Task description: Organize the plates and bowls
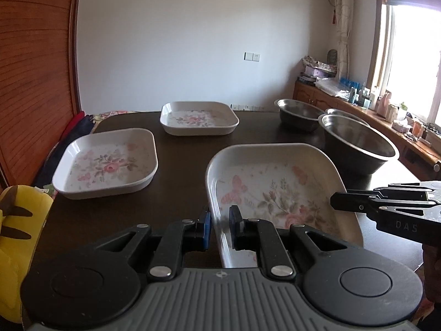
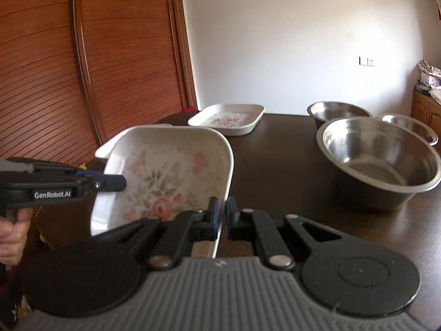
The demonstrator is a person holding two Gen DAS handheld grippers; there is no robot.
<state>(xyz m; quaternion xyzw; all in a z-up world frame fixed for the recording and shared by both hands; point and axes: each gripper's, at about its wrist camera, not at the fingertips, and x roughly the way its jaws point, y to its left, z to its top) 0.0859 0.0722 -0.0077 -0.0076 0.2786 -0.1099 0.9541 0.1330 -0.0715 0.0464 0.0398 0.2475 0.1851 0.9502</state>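
Dark table, both grippers clamping tilted floral plate rim

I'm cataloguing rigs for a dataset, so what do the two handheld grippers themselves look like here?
Both are alike: the left gripper and right gripper have black linkage arms with silver rivets, blue-padded fingertips, and a grey ribbed body between two round black discs. Seen side-on, the left one bears white "GenRobot.AI" lettering; the right one shows "DAS". No cables or sleeves are visible.

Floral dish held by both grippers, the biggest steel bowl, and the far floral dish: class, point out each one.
held floral dish (image 1: pixel 275 190), left wrist view, on its painted floor
biggest steel bowl (image 2: pixel 386 165), right wrist view, on its inner wall
far floral dish (image 1: pixel 198 118), left wrist view, on its floor
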